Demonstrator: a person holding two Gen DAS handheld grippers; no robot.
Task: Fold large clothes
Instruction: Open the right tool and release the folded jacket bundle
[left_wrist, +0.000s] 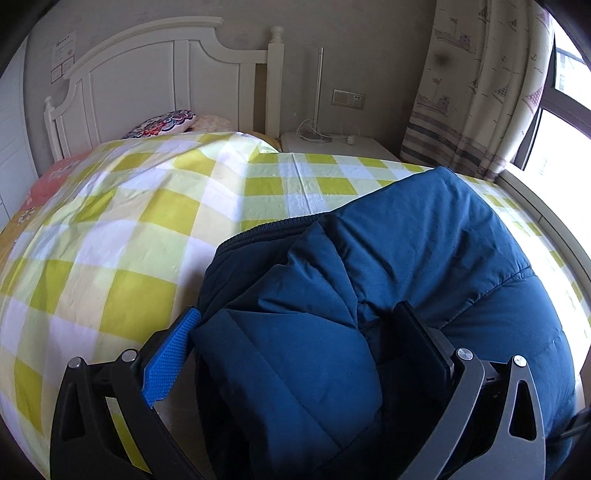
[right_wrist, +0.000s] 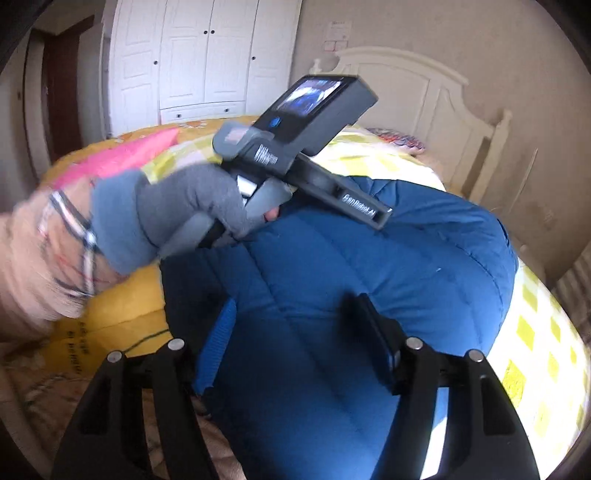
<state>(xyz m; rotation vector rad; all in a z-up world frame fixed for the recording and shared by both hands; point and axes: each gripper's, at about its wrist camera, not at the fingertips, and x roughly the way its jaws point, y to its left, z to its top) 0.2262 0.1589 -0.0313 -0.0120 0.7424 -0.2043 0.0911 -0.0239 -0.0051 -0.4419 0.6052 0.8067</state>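
Observation:
A padded blue jacket (left_wrist: 424, 236) lies on the checked bedspread (left_wrist: 110, 229). In the left wrist view a thick fold of it fills the gap between my left gripper's (left_wrist: 295, 328) fingers. The blue pad (left_wrist: 173, 354) touches the fold's edge, so the jaws are shut on it. In the right wrist view the jacket (right_wrist: 406, 258) spreads flat. My right gripper (right_wrist: 295, 332) hovers above it, open, with nothing pinched. A gloved hand (right_wrist: 184, 210) holds the left tool's grey housing (right_wrist: 306, 122) over the jacket's far side.
A white headboard (left_wrist: 155, 74) and patterned pillows (left_wrist: 162, 123) are at the bed's far end. A nightstand (left_wrist: 332, 147) with a lamp stands beside a curtain (left_wrist: 476, 92) and window. A white wardrobe (right_wrist: 199, 55) stands behind the bed. A yellow and pink quilt (right_wrist: 122, 317) lies left of the jacket.

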